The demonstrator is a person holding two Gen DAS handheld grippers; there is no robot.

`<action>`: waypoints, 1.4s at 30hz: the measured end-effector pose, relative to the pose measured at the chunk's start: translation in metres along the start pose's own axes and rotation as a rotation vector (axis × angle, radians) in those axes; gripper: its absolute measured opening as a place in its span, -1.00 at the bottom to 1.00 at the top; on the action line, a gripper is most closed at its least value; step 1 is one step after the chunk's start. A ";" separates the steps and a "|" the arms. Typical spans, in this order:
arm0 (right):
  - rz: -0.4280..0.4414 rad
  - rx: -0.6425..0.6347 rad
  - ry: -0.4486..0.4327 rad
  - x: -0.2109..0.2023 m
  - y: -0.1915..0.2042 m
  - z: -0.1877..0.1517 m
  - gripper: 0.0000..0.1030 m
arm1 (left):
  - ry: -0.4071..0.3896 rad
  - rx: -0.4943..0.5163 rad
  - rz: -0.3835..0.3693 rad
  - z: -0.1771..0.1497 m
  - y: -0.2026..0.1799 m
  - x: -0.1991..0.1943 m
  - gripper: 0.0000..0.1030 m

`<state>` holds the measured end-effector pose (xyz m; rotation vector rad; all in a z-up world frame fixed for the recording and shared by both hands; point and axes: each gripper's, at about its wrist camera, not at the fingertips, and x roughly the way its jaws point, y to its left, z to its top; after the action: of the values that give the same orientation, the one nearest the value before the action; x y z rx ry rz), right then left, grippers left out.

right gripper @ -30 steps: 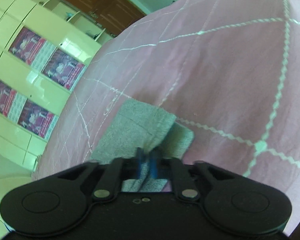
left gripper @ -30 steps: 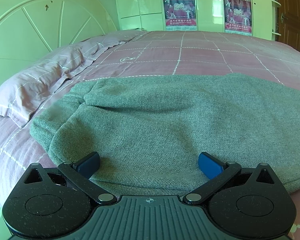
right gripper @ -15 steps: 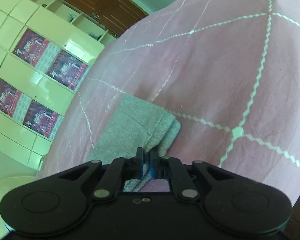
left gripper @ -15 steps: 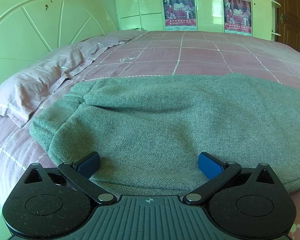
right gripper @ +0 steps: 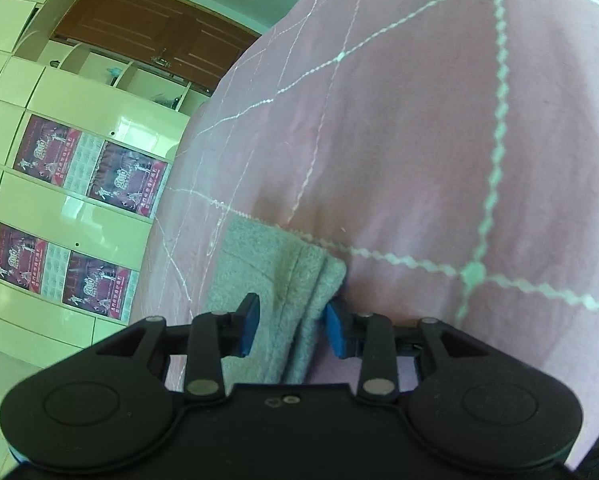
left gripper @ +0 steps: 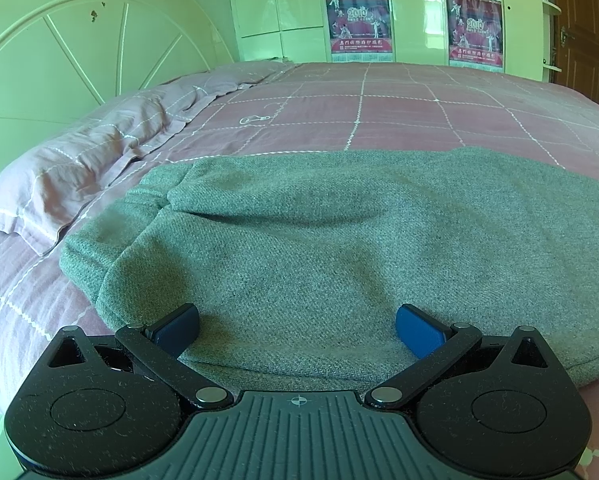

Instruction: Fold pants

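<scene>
The grey pants (left gripper: 319, 240) lie spread across the pink checked bedcover (left gripper: 379, 112). In the left wrist view my left gripper (left gripper: 297, 328) is open, low over the near edge of the pants, its blue pads wide apart with cloth lying under them. In the right wrist view the doubled end of the pant legs (right gripper: 267, 268) rests on the bedcover (right gripper: 419, 160). My right gripper (right gripper: 291, 330) stands open around that end; both blue pads are apart and the cloth lies loose between them.
A pink pillow (left gripper: 79, 168) lies at the left by the pale headboard (left gripper: 59, 60). Wardrobe doors with red posters (left gripper: 411, 12) stand beyond the bed, and a brown door (left gripper: 575, 20) at far right. The bed's edge drops off left of the pant end (right gripper: 159, 240).
My right gripper was shut on the pant end; now its jaws stand apart and the cloth lies on the bed. It has sunk and rolled a little. The left gripper has not moved.
</scene>
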<state>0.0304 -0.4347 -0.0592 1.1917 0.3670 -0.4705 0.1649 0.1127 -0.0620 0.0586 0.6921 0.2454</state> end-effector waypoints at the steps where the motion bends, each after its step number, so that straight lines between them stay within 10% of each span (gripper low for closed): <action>1: -0.012 -0.071 -0.003 -0.001 0.011 0.002 -0.84 | 0.001 0.000 0.000 0.000 0.000 0.000 1.00; 6: 0.138 -0.442 -0.084 -0.037 0.081 0.009 -0.86 | 0.000 -0.001 0.000 0.000 -0.001 -0.001 1.00; 10: 0.180 -0.446 -0.105 -0.047 0.072 0.025 -0.87 | -0.001 0.001 -0.001 -0.001 -0.001 0.000 1.00; 15: 0.007 -0.232 0.021 0.009 -0.012 0.015 -0.87 | -0.003 0.013 -0.011 -0.001 -0.002 0.000 1.00; 24: -0.040 -0.320 -0.108 -0.034 0.007 -0.001 -0.59 | -0.014 -0.011 -0.016 0.000 0.003 -0.002 1.00; 29: 0.082 -0.483 -0.054 -0.035 0.054 -0.021 -0.59 | -0.097 -0.078 0.157 0.000 0.023 -0.033 1.00; 39: 0.474 -0.985 0.352 0.070 0.259 -0.198 -0.52 | -0.012 -0.330 0.264 0.007 0.112 -0.008 1.00; 42: 0.550 -1.071 0.451 0.104 0.300 -0.255 0.39 | 0.043 -0.449 0.113 0.011 0.129 0.012 1.00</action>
<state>0.2710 -0.1224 0.0423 0.2861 0.5515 0.4676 0.1544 0.2413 -0.0435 -0.3380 0.6632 0.5070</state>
